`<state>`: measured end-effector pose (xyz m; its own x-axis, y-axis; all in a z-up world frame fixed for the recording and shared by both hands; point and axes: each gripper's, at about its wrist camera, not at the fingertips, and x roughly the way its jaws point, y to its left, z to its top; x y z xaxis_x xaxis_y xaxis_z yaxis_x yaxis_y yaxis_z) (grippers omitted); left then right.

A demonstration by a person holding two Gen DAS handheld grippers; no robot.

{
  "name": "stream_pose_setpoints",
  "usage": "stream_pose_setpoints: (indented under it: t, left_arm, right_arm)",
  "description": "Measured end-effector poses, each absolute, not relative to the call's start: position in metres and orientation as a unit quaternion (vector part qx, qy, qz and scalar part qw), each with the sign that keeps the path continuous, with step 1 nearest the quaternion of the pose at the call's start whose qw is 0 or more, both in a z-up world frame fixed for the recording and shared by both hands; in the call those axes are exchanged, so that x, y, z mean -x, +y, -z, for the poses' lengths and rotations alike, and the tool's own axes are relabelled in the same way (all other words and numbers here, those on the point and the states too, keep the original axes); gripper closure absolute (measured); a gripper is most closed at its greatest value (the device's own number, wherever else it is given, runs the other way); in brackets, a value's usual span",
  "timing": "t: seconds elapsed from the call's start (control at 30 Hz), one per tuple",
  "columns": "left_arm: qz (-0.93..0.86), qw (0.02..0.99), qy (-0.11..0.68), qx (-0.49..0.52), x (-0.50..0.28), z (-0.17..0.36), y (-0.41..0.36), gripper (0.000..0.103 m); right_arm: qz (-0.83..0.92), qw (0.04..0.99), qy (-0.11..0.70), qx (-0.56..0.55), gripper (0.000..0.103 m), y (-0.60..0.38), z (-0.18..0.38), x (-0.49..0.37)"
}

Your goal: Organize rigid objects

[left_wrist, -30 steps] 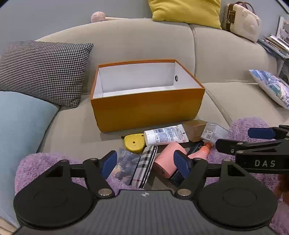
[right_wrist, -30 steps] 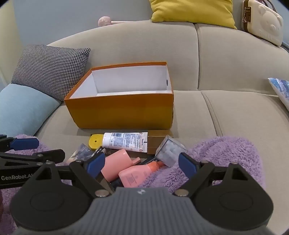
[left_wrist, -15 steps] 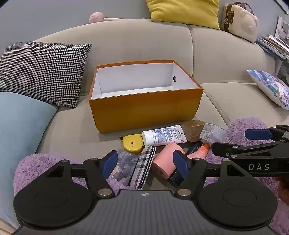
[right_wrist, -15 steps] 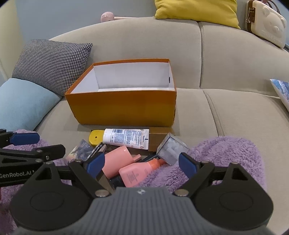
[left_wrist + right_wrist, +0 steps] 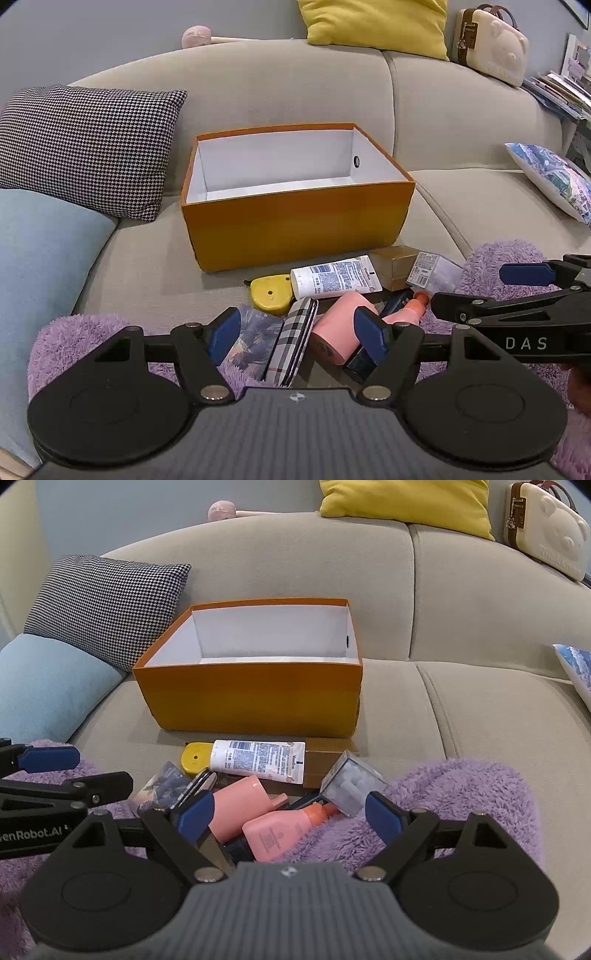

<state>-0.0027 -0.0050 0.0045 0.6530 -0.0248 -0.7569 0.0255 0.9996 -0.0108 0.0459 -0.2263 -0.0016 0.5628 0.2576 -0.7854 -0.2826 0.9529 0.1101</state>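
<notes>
With the left tool [image 5: 297,332] and right tool [image 5: 284,812] both hanging wide open and empty, the person is lining up a first pick, best the pink plastic bottle [image 5: 284,829], for the empty orange cardboard box [image 5: 255,698] at 12 o'clock.

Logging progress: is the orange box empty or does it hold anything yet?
Empty as far as visible: the orange box shows only bare white walls and floor in both views.
</notes>
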Motion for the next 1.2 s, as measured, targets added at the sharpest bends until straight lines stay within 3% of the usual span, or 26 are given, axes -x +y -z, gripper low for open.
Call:
stream_pose_setpoints:
  t: [0.73,0.8,0.87,0.93,1.07,1.2]
  left_arm:
    - [0.018,0.909,0.417,0.003,0.004,-0.004,-0.006,0.020]
    - [0.029,0.907,0.421,0.018,0.002,-0.002,-0.003,0.025]
    - [0.043,0.901,0.429,0.043,-0.002,0.001,0.004,0.029]
    - [0.059,0.891,0.445,0.068,-0.009,0.007,0.011,0.030]
    - [0.097,0.863,0.482,0.115,-0.025,0.025,0.026,0.045]
    - [0.103,0.847,0.508,0.122,-0.040,0.042,0.033,0.049]
  right_arm:
    - [-0.152,0.882,0.446,0.014,0.014,-0.227,0.002,-0.045]
    - [-0.155,0.879,0.452,0.013,0.014,-0.227,0.004,-0.046]
    - [-0.161,0.873,0.460,0.011,0.017,-0.227,0.007,-0.049]
    - [-0.165,0.868,0.468,0.012,0.028,-0.225,0.010,-0.054]
    - [-0.177,0.855,0.488,0.012,0.039,-0.219,0.021,-0.066]
    - [-0.211,0.828,0.519,0.008,0.054,-0.208,0.037,-0.079]
